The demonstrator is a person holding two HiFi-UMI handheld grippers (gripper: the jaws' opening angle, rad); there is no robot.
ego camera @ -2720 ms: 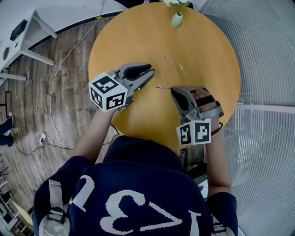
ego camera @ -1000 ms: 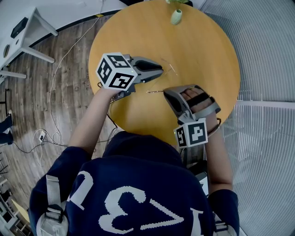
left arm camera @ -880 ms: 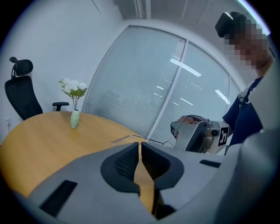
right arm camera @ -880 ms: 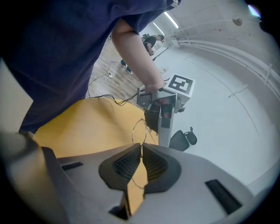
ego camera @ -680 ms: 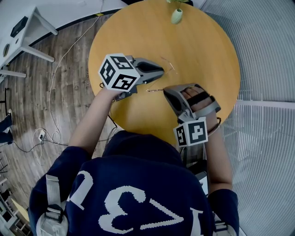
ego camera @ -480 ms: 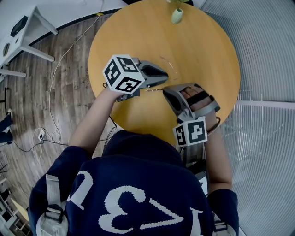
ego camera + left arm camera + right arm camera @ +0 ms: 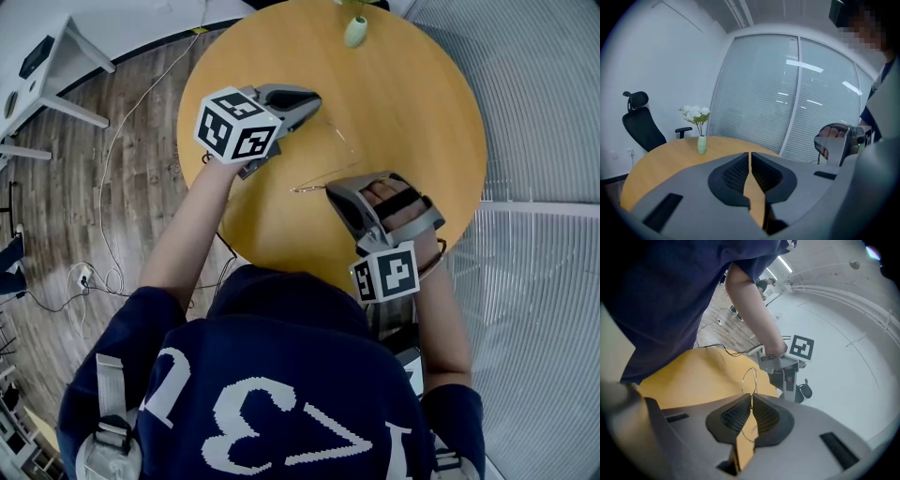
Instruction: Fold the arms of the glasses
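— Where are the glasses (image 7: 742,380)?

— In the right claw (image 7: 331,192), over the near part of the round worktop (image 7: 412,84). In the right gripper view a thin wire rim rises from between the pads, and the jaws are clamped on it. In the head view one arm of the frame runs out to the left of that claw. Whether the frame touches the wood cannot be told.

— And the left claw (image 7: 314,97)?

— It is up and to the left of the glasses, apart from them. Its own view shows the jaws together with nothing between them, only bare worktop beyond.

— Anything else on there?

— A small vase (image 7: 355,31) with white flowers at the far edge.
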